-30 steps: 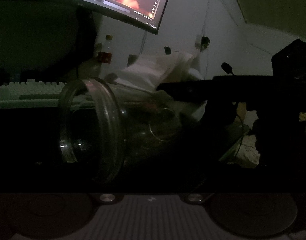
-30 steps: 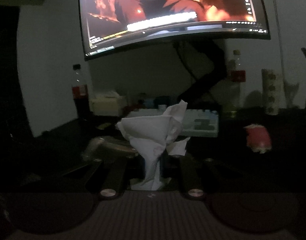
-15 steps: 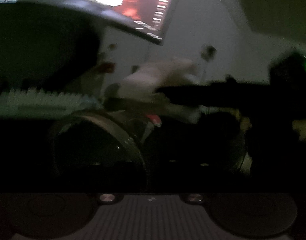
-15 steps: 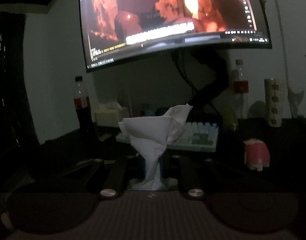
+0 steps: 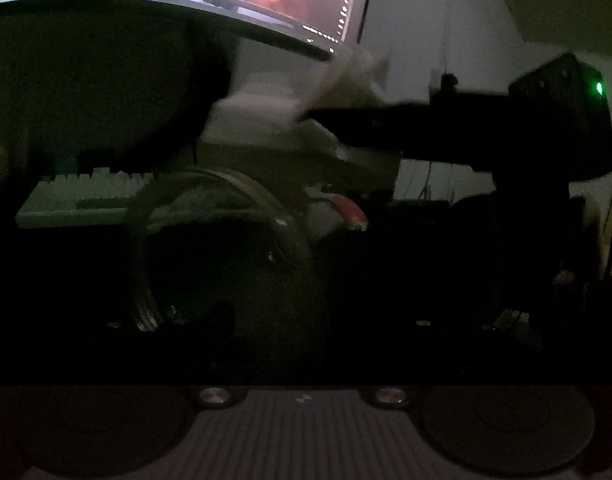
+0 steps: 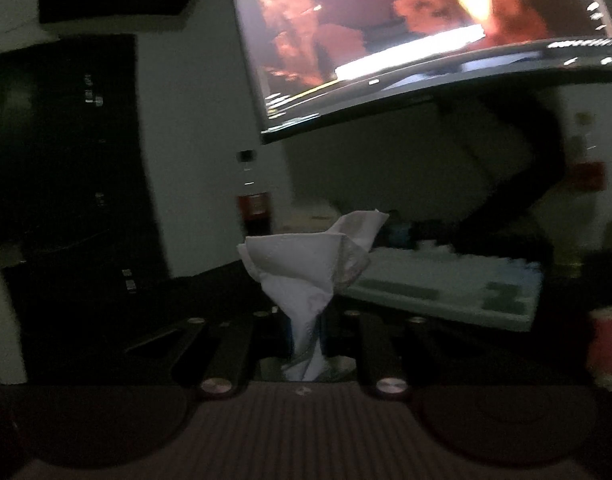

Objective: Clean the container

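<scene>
A clear glass jar [image 5: 221, 240] lies low in the left wrist view, its wide rim turned toward the camera. My left gripper [image 5: 269, 320] has the jar between its jaws, which are opening. The fingers are lost in the dark, so contact with the pads cannot be made out. My right gripper [image 6: 306, 320] is shut on a crumpled white tissue [image 6: 306, 268] that fans out above its fingertips. In the left wrist view the right gripper [image 5: 338, 124] reaches in from the right, above and behind the jar, with the tissue [image 5: 350, 80] at its tip.
A lit curved monitor [image 6: 426, 40] hangs over the dark desk, on a black arm [image 6: 526, 184]. A pale keyboard [image 6: 446, 288] lies behind the tissue. A dark drink bottle [image 6: 253, 200] stands by the wall, and a red and white object [image 6: 606, 344] sits at the right.
The jar has tipped so its rim faces the camera more. The right gripper with the tissue has risen above the jar. The right wrist view has swung left.
</scene>
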A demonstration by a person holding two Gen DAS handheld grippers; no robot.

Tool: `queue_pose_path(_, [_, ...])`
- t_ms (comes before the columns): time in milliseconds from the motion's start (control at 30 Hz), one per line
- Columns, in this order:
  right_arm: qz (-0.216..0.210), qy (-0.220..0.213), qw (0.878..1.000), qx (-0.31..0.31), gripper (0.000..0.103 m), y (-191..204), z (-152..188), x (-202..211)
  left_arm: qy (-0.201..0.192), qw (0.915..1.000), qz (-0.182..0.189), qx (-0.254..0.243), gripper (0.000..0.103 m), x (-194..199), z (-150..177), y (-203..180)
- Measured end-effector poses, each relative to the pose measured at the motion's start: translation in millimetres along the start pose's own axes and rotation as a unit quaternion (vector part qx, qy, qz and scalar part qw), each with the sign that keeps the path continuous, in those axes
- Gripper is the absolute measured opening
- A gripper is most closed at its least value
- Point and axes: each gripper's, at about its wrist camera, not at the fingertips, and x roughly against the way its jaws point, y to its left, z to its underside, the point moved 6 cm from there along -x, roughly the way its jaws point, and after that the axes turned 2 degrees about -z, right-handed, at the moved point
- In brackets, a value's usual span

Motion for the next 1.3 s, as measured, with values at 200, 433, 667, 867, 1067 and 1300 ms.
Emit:
queue_pose_path(200, [0.004,0.025,0.999,0.032,0.014,11.9,15.7,-16.1,0.003,0.9996,-0.028,0.001,0.072,-2.5,-1.5,-1.3])
queue_pose_path(433, [0.112,0.008,0.994,-0.01,0.014,-34.2,13.5,-13.1,0.017,0.9994,-0.03,0.007,0.073,-3.9,-6.4,-1.7])
queue_pose_path(667, [0.046,0.016,0.997,0.06,0.014,18.3,18.8,-18.1,0.015,0.9988,-0.013,0.044,0.073,-5.4,-10.0,1.7])
queue_pose_path(867, [0.079,0.021,0.996,0.018,0.014,-10.4,16.4,-11.8,0.022,0.999,-0.027,0.029,0.074,-6.9,-9.8,-5.4])
queue_pose_path(1067, [-0.012,0.014,1.0,-0.013,0.014,-9.1,14.1,-1.7,0.023,0.999,-0.029,0.027,0.074,-8.6,-9.9,-8.4])
queue_pose_path(1300, [-0.03,-0.013,0.997,-0.065,0.041,-20.5,14.9,-7.3,0.024,0.999,-0.032,0.021,0.076,-10.8,-11.0,-8.7])
